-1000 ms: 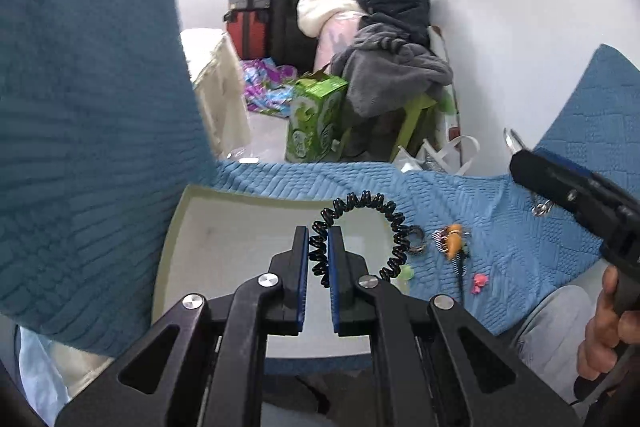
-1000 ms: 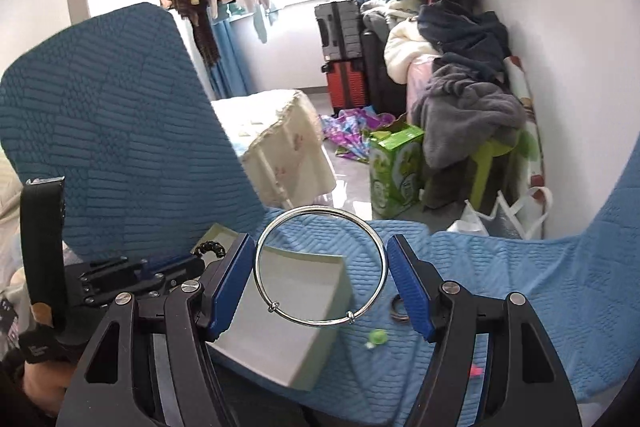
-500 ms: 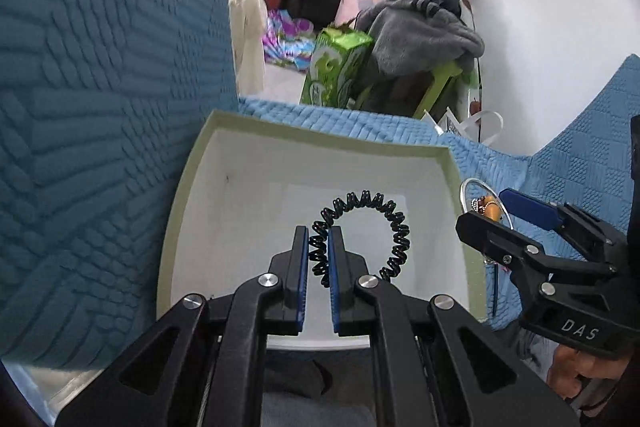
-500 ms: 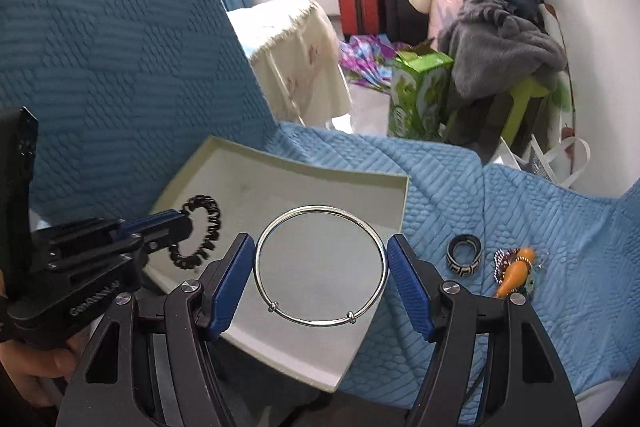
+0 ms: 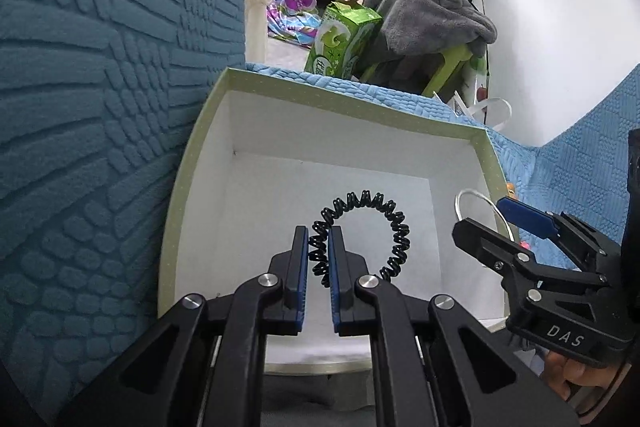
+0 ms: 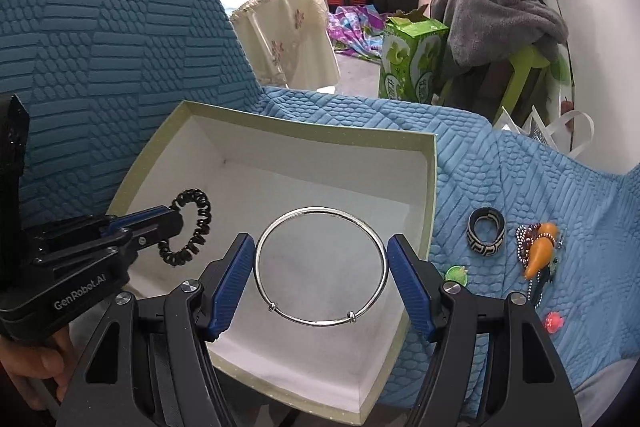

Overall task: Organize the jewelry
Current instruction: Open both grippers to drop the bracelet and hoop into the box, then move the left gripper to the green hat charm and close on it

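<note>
A pale green box (image 5: 192, 163) (image 6: 304, 135) with a white inside lies on the blue sofa cover. My left gripper (image 5: 319, 239) (image 6: 160, 217) is shut on a black spiral hair tie (image 5: 384, 215) (image 6: 200, 227) and holds it inside the box, above its floor. My right gripper (image 6: 321, 259) (image 5: 486, 217) grips a thin silver bangle (image 6: 320, 215) (image 5: 466, 195) across its width, over the right half of the box.
On the cover right of the box lie a black patterned ring (image 6: 485, 231), an orange charm with bead chains (image 6: 540, 253), a small green piece (image 6: 456, 274) and a pink one (image 6: 554, 321). The blue sofa back (image 6: 100, 47) rises at the left. A green carton (image 6: 412, 59) stands behind.
Both grippers have come down and forward over the box with their pieces held. The box now fills more of both views. Neither grip has changed.
</note>
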{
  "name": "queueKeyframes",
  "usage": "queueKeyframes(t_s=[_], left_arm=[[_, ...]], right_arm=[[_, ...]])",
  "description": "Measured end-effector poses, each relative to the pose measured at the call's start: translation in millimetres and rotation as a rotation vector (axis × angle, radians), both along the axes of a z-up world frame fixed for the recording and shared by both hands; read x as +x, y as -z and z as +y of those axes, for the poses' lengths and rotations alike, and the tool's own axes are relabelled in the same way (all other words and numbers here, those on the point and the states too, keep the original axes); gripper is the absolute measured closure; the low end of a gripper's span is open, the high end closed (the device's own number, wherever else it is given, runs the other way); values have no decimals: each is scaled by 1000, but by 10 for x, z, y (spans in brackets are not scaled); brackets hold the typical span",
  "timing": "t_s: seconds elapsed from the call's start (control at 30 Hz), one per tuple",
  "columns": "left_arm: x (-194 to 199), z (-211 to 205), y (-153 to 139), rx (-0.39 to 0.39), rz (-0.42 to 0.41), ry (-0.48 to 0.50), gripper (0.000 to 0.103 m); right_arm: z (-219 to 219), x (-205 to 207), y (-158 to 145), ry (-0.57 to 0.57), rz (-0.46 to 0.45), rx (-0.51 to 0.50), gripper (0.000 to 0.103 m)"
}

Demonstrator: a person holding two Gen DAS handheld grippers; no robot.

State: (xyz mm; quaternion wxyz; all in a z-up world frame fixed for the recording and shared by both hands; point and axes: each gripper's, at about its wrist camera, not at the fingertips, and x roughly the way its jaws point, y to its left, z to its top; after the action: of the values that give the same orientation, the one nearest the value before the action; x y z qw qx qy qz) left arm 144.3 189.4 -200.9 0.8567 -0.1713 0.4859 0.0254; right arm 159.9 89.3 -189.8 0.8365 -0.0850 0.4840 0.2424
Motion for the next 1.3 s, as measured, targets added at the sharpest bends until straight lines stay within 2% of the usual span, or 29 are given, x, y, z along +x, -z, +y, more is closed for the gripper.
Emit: queueKeyframes(t_s=[0.1, 0.2, 0.27, 0.3, 0.63, 0.8, 1.0, 1.3], left_arm=[[18, 2, 5, -14, 7, -1, 90], [-7, -29, -68, 0, -9, -12, 71], [-44, -7, -139, 3, -33, -30, 46], [-70, -12, -197, 1, -50, -40, 43], [-260, -248, -826, 67, -192, -59, 42], [-350, -435, -1089, 80, -270, -65, 42], [-355, -724, -1295, 88, -346, -72, 42], [-300, -1135, -1365, 96, -382, -28, 42]], right_arm=[[-29, -15, -18, -13, 9, 9, 35], [-80, -53, -93, -23, -8, 12, 35], [-140, -70, -183, -23, -20, 32, 31], [-176, -78, -243, -22, -30, 44, 29], [-578, -112, -914, -14, -138, 163, 29], [-833, -199, -1231, -19, -223, 198, 29], [-1103, -228, -1381, -17, -285, 195, 29], [-1559, -289, -1436, 8, -363, 213, 29]])
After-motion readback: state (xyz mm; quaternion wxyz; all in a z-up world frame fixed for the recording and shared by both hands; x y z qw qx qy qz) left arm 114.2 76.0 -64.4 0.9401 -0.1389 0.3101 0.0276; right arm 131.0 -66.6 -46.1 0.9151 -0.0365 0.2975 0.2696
